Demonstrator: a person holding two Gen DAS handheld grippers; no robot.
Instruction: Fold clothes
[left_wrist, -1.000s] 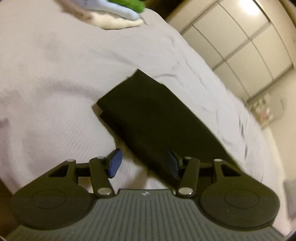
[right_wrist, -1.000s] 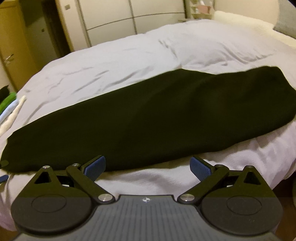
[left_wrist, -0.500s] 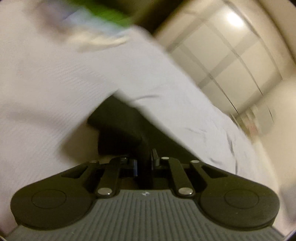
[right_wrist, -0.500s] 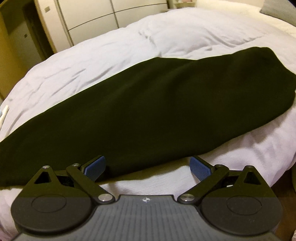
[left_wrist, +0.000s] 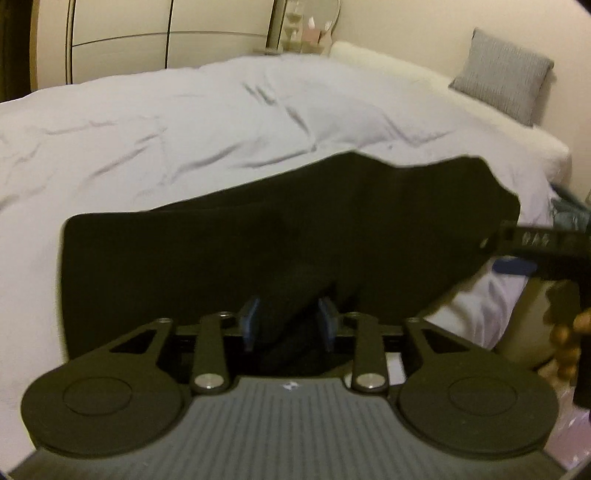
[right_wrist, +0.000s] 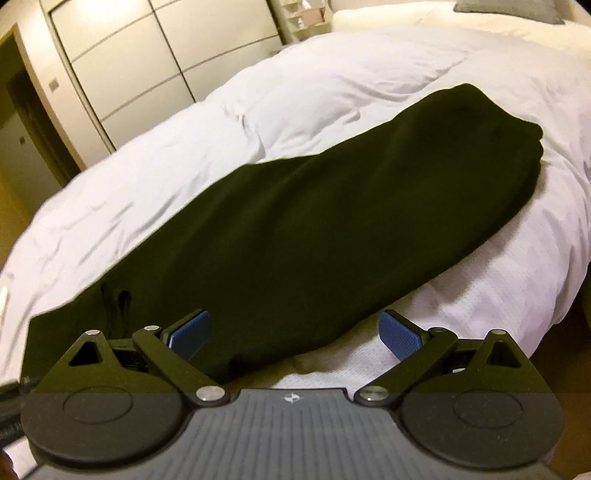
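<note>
Step in hand: lengthwise fold of the black garment (right_wrist: 314, 221). One end looks carried over toward the other; the fold is not yet laid flat.
Garment position: lies long across the near part of the white bed cover (right_wrist: 369, 74). In the left wrist view a fold of it rises off the bed into the left gripper.
Left gripper (left_wrist: 288, 325): jaws narrowly apart and opening, a bunch of dark cloth between the blue pads (left_wrist: 251, 317). The pads seem to touch the cloth on both sides; grip judged as loosening, not firm.
Right gripper (right_wrist: 295, 332): jaws spread wide, nothing held. Its left pad sits over the garment's near edge, its right pad over bare cover.
Next move (judgement): let the carried end drop squarely on the layer below, then use the free right gripper to take the near edge or smooth the fold. Calls for matching edges before release is complete.
Edges: near edge of the bed lies just under both grippers; the garment's right end in the left wrist view sits close to the bed's side edge.
Open room: broad bare cover beyond the garment, toward the wardrobe doors (right_wrist: 147, 66) and grey cushion (left_wrist: 506, 74).
Crowding: the right gripper shows at the right rim of the left wrist view, near the garment's end.
</note>
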